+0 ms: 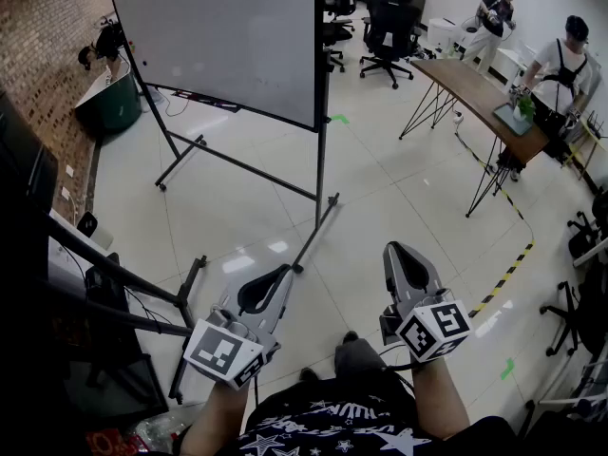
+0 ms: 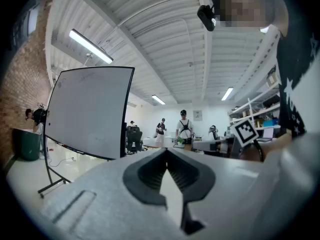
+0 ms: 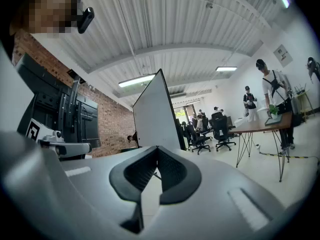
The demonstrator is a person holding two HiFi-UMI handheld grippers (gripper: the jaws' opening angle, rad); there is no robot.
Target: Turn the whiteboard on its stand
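Whiteboard (image 1: 228, 36) upright on stand (image 1: 320, 164), ahead and to the left, well apart from both grippers. Left gripper (image 1: 283, 274) and right gripper (image 1: 399, 253): jaws closed tip to tip, nothing held. Step looks like approach; turning not begun. Next move likely calls for closing in and opening jaws onto a board edge.

Ahead-left, whiteboard (image 1: 218, 36) on its stand (image 1: 237, 166); table (image 1: 475, 88) to its right.
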